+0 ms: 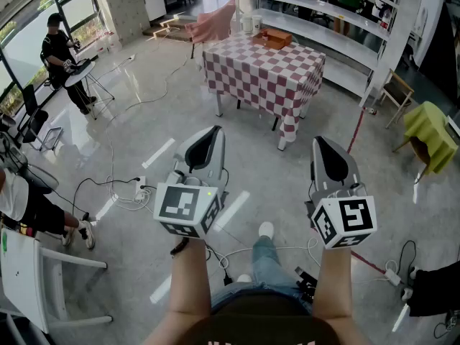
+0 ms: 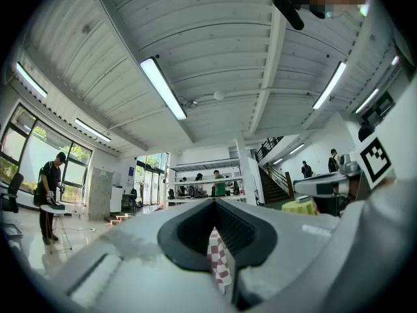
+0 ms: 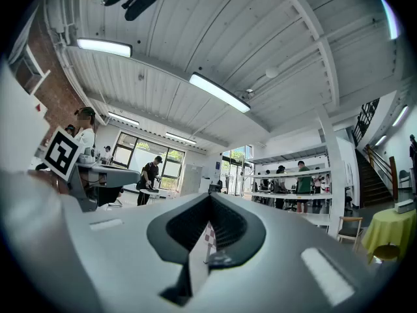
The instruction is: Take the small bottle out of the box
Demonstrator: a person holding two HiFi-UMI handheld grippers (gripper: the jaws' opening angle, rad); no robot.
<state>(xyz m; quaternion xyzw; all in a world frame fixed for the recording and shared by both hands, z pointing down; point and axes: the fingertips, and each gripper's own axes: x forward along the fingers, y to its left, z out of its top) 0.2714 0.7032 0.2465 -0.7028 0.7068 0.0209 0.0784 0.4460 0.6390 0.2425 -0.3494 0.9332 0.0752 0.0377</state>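
Note:
A table with a red-and-white checked cloth (image 1: 266, 74) stands a few steps ahead in the head view. On its far side sits an open orange-brown box (image 1: 273, 39); the small bottle cannot be made out at this distance. My left gripper (image 1: 209, 132) and right gripper (image 1: 320, 144) are held side by side above the floor, well short of the table, both shut and holding nothing. In the left gripper view the shut left gripper (image 2: 212, 206) shows a strip of checked cloth (image 2: 219, 261) past it. The right gripper view shows the shut right gripper (image 3: 208, 202) pointing the same way.
Cables and a power strip (image 1: 136, 189) lie on the floor at my left. A standing person (image 1: 61, 49) works at a small round table. A seated person (image 1: 21, 203) and a white chair (image 1: 32, 279) are at the left edge. White shelving (image 1: 338, 16) and a yellow-green covered table (image 1: 431, 131) are at right.

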